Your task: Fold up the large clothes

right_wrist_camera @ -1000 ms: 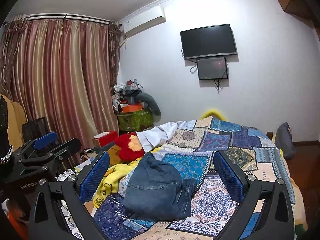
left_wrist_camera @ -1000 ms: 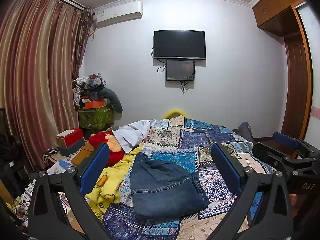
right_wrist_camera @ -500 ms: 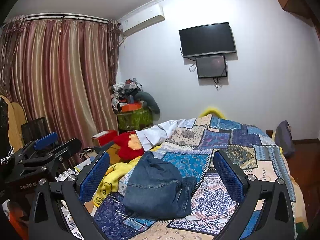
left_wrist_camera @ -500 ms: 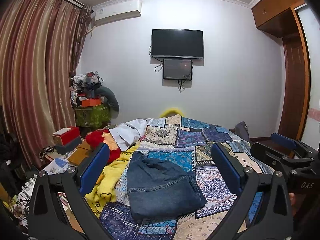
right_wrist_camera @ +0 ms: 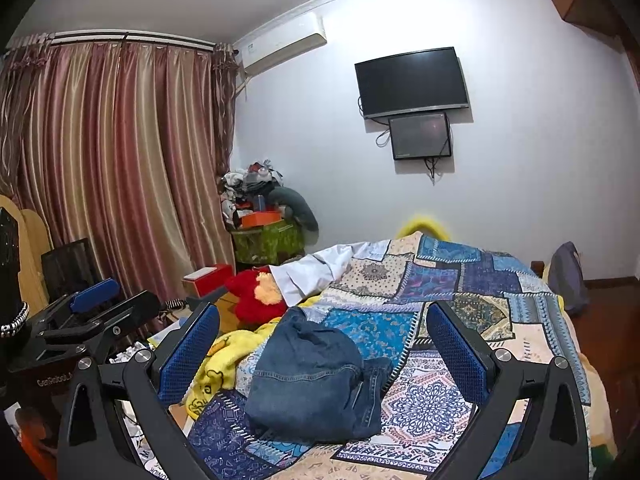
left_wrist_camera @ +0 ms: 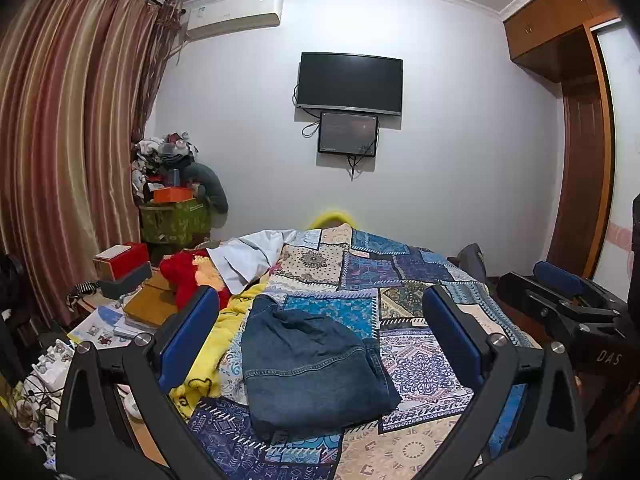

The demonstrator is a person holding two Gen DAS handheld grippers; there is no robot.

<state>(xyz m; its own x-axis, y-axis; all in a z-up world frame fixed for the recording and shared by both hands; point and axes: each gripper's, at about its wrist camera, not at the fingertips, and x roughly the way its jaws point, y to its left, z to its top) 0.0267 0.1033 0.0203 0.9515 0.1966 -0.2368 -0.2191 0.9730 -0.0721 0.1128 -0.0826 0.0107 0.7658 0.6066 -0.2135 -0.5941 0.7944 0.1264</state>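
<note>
Two grippers hang wide apart and empty above the bed: the left gripper and the right gripper both frame the jeans, which lie in a compact bundle on the patchwork quilt. Judging by that tidy stack, the fold looks finished, so neither gripper touches the cloth.
</note>
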